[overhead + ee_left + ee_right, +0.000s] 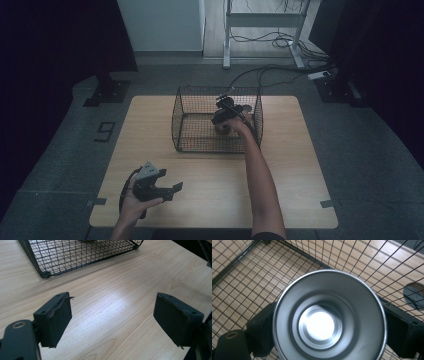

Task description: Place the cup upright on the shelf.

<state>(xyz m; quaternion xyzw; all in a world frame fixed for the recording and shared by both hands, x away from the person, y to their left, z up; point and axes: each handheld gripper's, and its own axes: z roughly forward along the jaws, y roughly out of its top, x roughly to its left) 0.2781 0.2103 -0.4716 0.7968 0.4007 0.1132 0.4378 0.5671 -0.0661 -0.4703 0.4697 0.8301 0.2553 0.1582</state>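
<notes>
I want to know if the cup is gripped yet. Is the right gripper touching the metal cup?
Touching. In the right gripper view, both jaws of the right gripper press against opposite sides of the metal cup, inside the wire basket.

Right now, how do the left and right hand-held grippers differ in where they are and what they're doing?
The left hand-held gripper is over bare table near the front edge; the right hand-held gripper reaches down into the wire basket. The left one's jaws stand wide apart with nothing between them, while the right one's jaws clamp the sides of a metal cup, seen mouth-on. Both have black padded jaws and are held by hand.
</notes>
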